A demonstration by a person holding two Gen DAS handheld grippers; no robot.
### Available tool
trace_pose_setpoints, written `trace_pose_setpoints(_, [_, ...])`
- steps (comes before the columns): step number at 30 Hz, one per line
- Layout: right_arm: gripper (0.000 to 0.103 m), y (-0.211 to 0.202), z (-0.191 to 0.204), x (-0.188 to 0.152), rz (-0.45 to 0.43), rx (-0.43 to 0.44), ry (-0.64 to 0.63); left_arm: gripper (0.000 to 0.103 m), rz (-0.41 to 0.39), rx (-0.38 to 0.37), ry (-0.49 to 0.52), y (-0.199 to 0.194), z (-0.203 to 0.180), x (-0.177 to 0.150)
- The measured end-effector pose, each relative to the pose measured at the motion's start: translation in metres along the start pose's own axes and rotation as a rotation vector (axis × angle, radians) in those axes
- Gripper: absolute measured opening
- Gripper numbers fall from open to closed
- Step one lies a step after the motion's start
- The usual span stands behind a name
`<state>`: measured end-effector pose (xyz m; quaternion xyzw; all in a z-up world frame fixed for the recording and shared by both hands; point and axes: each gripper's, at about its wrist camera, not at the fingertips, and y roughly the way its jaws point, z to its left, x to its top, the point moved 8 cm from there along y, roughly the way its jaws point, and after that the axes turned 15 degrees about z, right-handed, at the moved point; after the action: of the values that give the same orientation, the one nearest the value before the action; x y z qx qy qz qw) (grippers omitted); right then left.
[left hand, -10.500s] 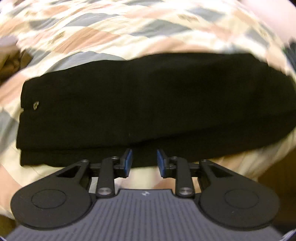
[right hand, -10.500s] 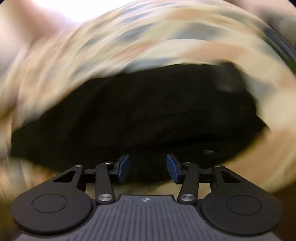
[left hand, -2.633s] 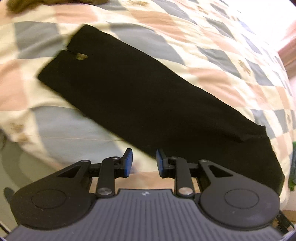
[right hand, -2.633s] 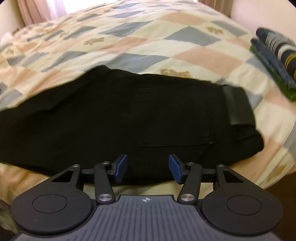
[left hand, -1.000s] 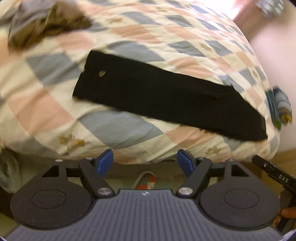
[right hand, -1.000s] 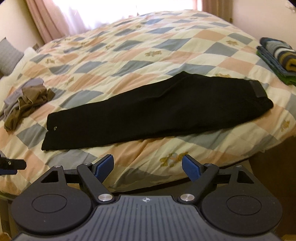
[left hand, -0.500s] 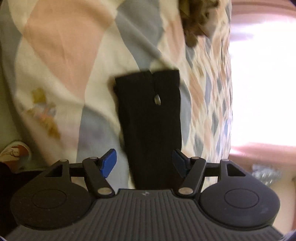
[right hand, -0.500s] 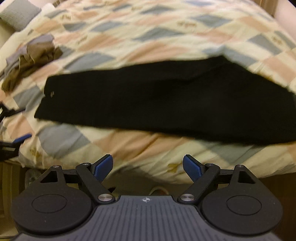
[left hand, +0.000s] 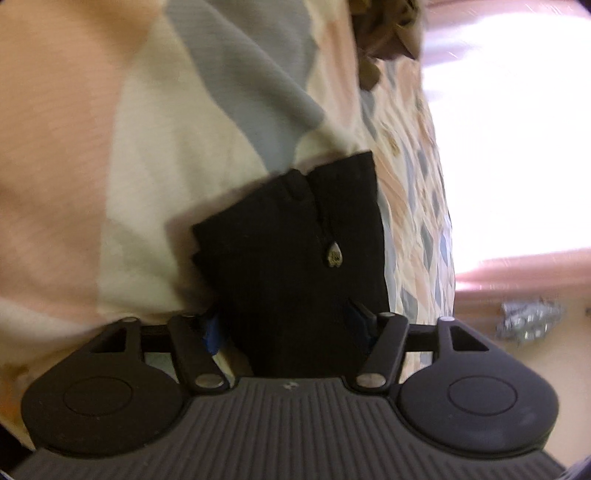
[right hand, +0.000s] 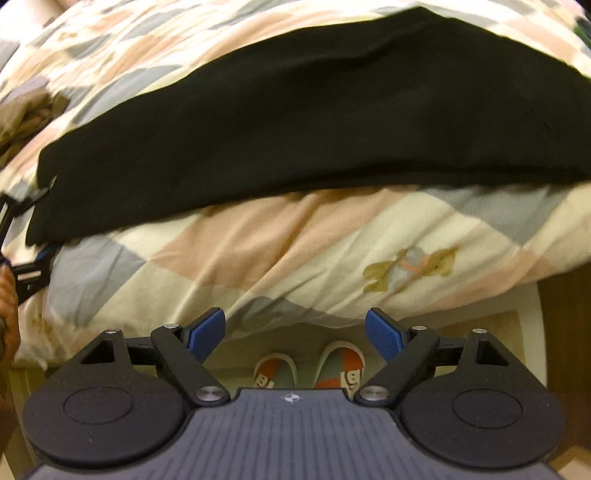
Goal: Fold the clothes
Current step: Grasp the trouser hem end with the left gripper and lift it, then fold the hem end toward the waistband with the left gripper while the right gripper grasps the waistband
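Black trousers (right hand: 314, 122), folded lengthwise, lie across a checked quilt (right hand: 295, 251) near the bed's front edge. In the left wrist view their hem end (left hand: 295, 251), with a small metal zip pull (left hand: 334, 256), reaches in between the open fingers of my left gripper (left hand: 286, 325); the jaws stand on either side of the cloth, apart. That left gripper also shows at the left edge of the right wrist view (right hand: 26, 243), at the hem. My right gripper (right hand: 295, 332) is open and empty, below the bed's edge, short of the trousers' middle.
A heap of brown and grey clothes (left hand: 384, 33) lies further up the bed, also at the left of the right wrist view (right hand: 26, 110). A pair of slippers (right hand: 310, 369) stands on the floor under the bed edge. A bright window (left hand: 517, 129) is beyond.
My left gripper has moved in on the hem end, which now lies between its open fingers. My right gripper has dropped lower and closer to the bed's front edge.
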<state>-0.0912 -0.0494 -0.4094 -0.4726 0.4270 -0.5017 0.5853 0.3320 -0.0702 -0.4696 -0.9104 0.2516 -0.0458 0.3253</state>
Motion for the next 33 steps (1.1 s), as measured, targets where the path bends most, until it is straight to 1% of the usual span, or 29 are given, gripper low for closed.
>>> trace_pose_setpoints(1, [0.084,-0.001,-0.002,0.001,-0.020,-0.006,0.016,0.047,-0.003,0.017,0.025,0.001,-0.002,-0.001])
trace_pose_setpoints(2, [0.084,-0.002,-0.004,0.001,-0.040,-0.011,0.032,0.041,-0.005,0.040,0.048,0.003,-0.003,-0.002])
trace_pose_setpoints(3, [0.082,-0.003,-0.007,0.002,-0.058,-0.013,0.046,0.038,-0.005,0.058,0.067,0.005,-0.004,-0.003])
trace_pose_setpoints(5, [0.082,-0.009,-0.013,0.005,-0.080,-0.011,0.067,0.040,-0.011,0.084,0.076,0.009,-0.007,-0.002])
trace_pose_setpoints(7, [0.082,-0.014,-0.021,0.008,-0.094,-0.009,0.083,0.044,-0.020,0.095,0.070,0.013,-0.013,0.000])
trace_pose_setpoints(8, [0.082,-0.017,-0.025,0.010,-0.100,-0.008,0.091,0.045,-0.030,0.117,0.087,0.014,-0.018,-0.001])
trace_pose_setpoints(10, [0.082,-0.022,-0.035,0.013,-0.112,-0.006,0.105,0.032,-0.053,0.169,0.128,0.016,-0.030,-0.003])
trace_pose_setpoints(12, [0.082,-0.023,-0.045,0.017,-0.120,0.001,0.118,0.008,-0.079,0.247,0.197,0.013,-0.045,-0.009])
trace_pose_setpoints(13, [0.082,-0.024,-0.051,0.020,-0.124,0.006,0.124,0.005,-0.097,0.280,0.254,0.007,-0.056,-0.013])
trace_pose_setpoints(14, [0.082,-0.026,-0.057,0.023,-0.129,0.012,0.127,0.006,-0.117,0.302,0.309,0.003,-0.070,-0.020])
trace_pose_setpoints(16, [0.082,-0.031,-0.068,0.030,-0.137,0.023,0.122,0.006,-0.163,0.340,0.453,-0.006,-0.104,-0.039])
trace_pose_setpoints(18, [0.082,-0.039,-0.081,0.040,-0.149,0.038,0.106,0.006,-0.201,0.366,0.593,-0.007,-0.146,-0.063])
trace_pose_setpoints(20, [0.082,-0.049,-0.096,0.051,-0.170,0.050,0.094,0.006,-0.225,0.373,0.737,-0.006,-0.187,-0.100])
trace_pose_setpoints(22, [0.082,-0.060,-0.114,0.062,-0.191,0.067,0.094,0.007,-0.231,0.369,0.900,0.007,-0.231,-0.149])
trace_pose_setpoints(24, [0.082,-0.071,-0.133,0.074,-0.214,0.083,0.097,0.007,-0.214,0.350,1.037,0.029,-0.261,-0.197])
trace_pose_setpoints(26, [0.082,-0.081,-0.152,0.086,-0.247,0.096,0.100,0.007,-0.154,0.315,1.155,0.060,-0.278,-0.249])
trace_pose_setpoints(27, [0.082,-0.086,-0.161,0.091,-0.263,0.102,0.101,0.009,-0.111,0.305,1.200,0.078,-0.280,-0.273])
trace_pose_setpoints(29, [0.082,-0.090,-0.177,0.098,-0.281,0.115,0.109,0.013,0.043,0.299,1.268,0.126,-0.267,-0.318])
trace_pose_setpoints(30, [0.082,-0.091,-0.185,0.102,-0.288,0.121,0.115,0.013,0.116,0.341,1.293,0.150,-0.253,-0.335])
trace_pose_setpoints(31, [0.082,-0.089,-0.190,0.104,-0.289,0.146,0.124,0.014,0.190,0.390,1.318,0.173,-0.238,-0.351])
trace_pose_setpoints(33, [0.082,-0.083,-0.193,0.105,-0.282,0.227,0.147,0.014,0.229,0.480,1.375,0.193,-0.218,-0.367])
